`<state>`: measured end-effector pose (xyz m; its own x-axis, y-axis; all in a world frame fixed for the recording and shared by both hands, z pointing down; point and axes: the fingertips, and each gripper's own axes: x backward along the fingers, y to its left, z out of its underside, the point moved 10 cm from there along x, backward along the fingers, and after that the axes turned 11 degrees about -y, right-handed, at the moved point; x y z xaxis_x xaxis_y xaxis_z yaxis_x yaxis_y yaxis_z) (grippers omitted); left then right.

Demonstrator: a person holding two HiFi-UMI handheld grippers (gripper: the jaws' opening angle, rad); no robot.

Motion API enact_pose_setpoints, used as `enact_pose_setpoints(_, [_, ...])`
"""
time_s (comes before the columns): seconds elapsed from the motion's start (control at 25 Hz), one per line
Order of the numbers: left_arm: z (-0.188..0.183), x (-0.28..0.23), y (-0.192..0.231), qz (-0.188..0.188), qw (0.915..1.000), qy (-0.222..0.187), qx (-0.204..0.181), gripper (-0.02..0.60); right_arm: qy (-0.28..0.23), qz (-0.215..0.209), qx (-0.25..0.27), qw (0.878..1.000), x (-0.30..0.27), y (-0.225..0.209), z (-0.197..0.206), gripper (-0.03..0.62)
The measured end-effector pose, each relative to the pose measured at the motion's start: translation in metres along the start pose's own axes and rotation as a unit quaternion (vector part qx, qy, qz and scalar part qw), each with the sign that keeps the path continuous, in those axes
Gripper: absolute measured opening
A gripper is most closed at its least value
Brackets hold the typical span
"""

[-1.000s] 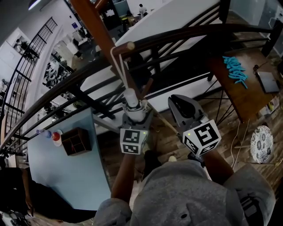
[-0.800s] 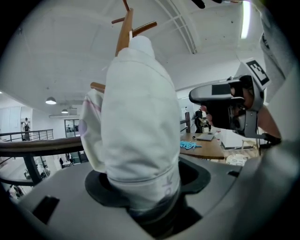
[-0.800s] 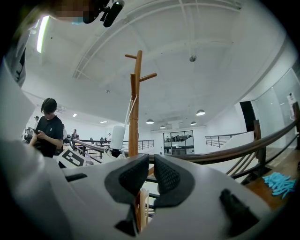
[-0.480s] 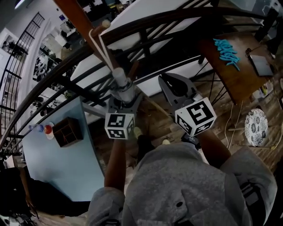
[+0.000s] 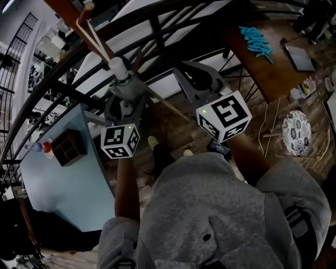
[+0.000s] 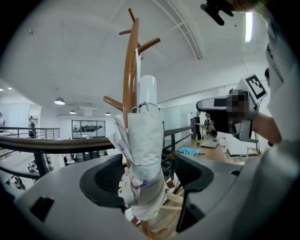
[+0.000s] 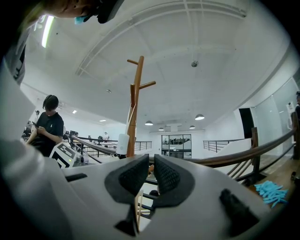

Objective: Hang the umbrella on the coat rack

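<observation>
A folded white umbrella [image 6: 143,154] hangs upright beside the wooden coat rack [image 6: 130,79], its strap [image 6: 138,58] running up to a peg. My left gripper [image 6: 145,176] has the umbrella between its jaws, which are opening; a gap shows at the right pad [image 6: 192,173]. In the head view the umbrella's white handle [image 5: 118,68] sticks up past the left gripper [image 5: 126,92], with the strap [image 5: 93,34] leading to the rack [image 5: 65,11]. My right gripper [image 5: 191,79] is beside it to the right, shut and holding nothing [image 7: 149,176].
A dark curved railing [image 5: 157,21] runs just beyond the grippers. A wooden table [image 5: 268,68] with blue items [image 5: 254,39] and a laptop [image 5: 299,55] is at the right. A light blue cabinet [image 5: 63,194] bears a small wooden box [image 5: 65,148]. A person [image 7: 47,124] stands at the left.
The left jaws have spread wider around the umbrella. Both grippers, the umbrella and the rack have shifted left and up in the head view.
</observation>
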<state>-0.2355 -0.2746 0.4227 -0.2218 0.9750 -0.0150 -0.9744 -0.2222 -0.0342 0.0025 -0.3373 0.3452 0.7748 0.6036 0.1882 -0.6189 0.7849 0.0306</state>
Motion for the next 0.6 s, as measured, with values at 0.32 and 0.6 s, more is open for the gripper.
enact_pose_setpoints(0.32, [-0.015, 0.032, -0.009, -0.031, 0.9993, -0.017, 0.011, 0.334, -0.005, 0.0, -0.006, 1.0, 0.018, 0.002, -0.005, 0.046])
enact_pose_setpoints(0.6, [-0.042, 0.06, -0.022, -0.055, 0.9967, -0.059, 0.005, 0.322, -0.008, 0.003, -0.006, 1.0, 0.026, 0.004, -0.008, 0.046])
